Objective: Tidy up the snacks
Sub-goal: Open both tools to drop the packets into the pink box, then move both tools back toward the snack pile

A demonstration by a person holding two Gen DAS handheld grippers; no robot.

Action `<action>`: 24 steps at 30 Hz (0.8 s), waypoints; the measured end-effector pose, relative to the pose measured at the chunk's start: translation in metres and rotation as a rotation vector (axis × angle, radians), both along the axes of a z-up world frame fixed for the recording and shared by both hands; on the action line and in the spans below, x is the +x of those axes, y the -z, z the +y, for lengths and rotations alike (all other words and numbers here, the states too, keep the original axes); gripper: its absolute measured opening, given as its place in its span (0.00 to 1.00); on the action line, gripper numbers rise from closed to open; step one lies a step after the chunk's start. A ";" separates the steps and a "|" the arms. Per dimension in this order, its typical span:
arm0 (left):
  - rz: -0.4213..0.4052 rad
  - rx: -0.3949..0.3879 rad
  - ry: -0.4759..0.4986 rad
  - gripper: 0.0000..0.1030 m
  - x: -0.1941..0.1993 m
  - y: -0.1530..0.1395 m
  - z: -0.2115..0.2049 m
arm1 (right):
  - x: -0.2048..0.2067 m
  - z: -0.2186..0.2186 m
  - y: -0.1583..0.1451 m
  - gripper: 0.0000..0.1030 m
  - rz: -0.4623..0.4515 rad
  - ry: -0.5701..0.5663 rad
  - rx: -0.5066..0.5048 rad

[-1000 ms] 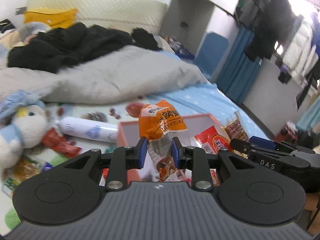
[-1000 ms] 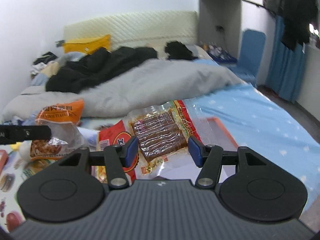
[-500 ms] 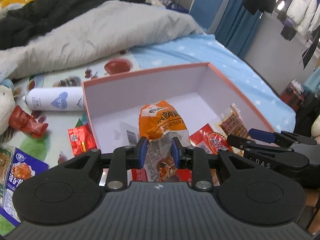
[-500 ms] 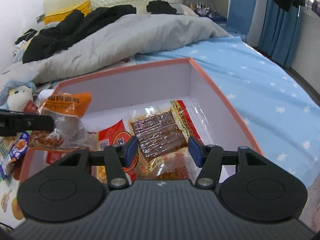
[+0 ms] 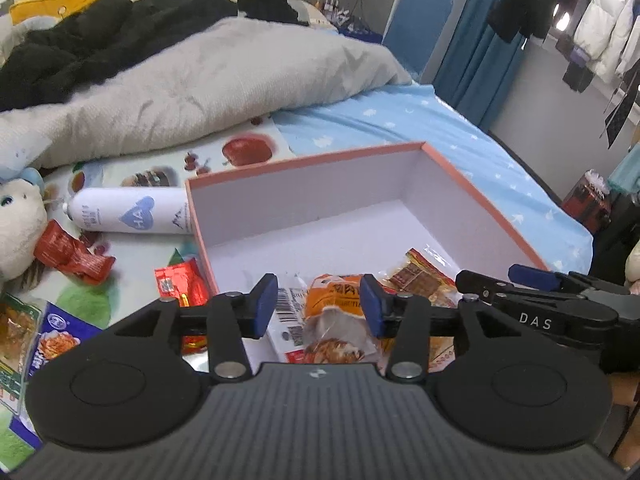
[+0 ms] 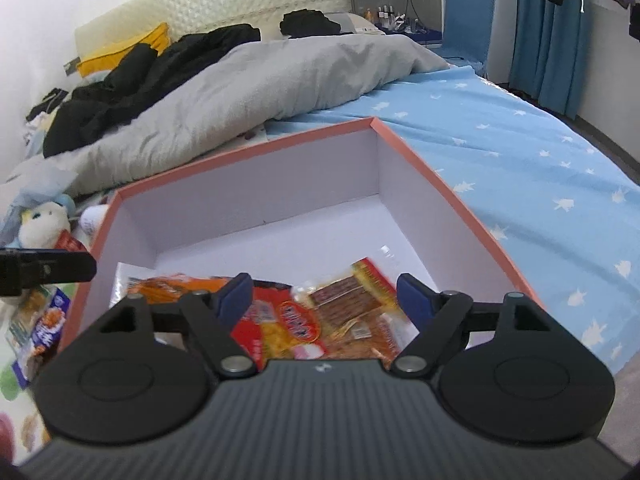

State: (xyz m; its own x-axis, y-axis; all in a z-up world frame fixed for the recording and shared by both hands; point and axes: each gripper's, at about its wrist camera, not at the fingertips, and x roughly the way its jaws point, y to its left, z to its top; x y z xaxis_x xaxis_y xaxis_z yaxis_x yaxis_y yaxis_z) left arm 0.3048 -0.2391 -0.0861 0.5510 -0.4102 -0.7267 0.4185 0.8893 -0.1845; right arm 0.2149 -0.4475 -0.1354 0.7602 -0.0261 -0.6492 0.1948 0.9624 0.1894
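Observation:
A pink-rimmed white box (image 5: pixel 472 184) (image 6: pixel 436 176) sits on the bed. My left gripper (image 5: pixel 318 306) is open above its near left corner. The orange snack bag (image 5: pixel 336 320) (image 6: pixel 172 286) lies loose in the box between the open fingers. A brown dried-meat pack (image 5: pixel 420 280) (image 6: pixel 352 300) and a red snack pack (image 6: pixel 276 320) lie beside it in the box. My right gripper (image 6: pixel 324 298) is open and empty over these packs; it also shows in the left wrist view (image 5: pixel 532 284).
Outside the box on the left lie red packets (image 5: pixel 180 280) (image 5: pixel 72 254), a blue noodle pack (image 5: pixel 52 336), a white bottle (image 5: pixel 128 210) and a plush toy (image 5: pixel 16 228). A grey duvet (image 5: pixel 200 76) lies behind. The bed's edge is at the right.
My left gripper opened and let the orange bag drop into the box. Both grippers moved down toward the box; the dried-meat pack now lies in it below the right gripper.

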 end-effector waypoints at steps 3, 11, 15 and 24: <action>-0.023 -0.007 -0.003 0.51 -0.006 -0.009 0.008 | -0.004 0.006 -0.007 0.78 -0.021 -0.008 0.010; -0.055 -0.029 -0.042 0.52 -0.020 -0.024 0.042 | -0.010 0.035 -0.025 0.79 -0.074 -0.062 0.016; -0.063 -0.022 -0.069 0.52 -0.026 -0.027 0.060 | -0.010 0.055 -0.033 0.79 -0.092 -0.106 0.005; -0.099 -0.026 -0.125 0.58 -0.040 -0.034 0.101 | -0.014 0.092 -0.052 0.79 -0.142 -0.165 0.001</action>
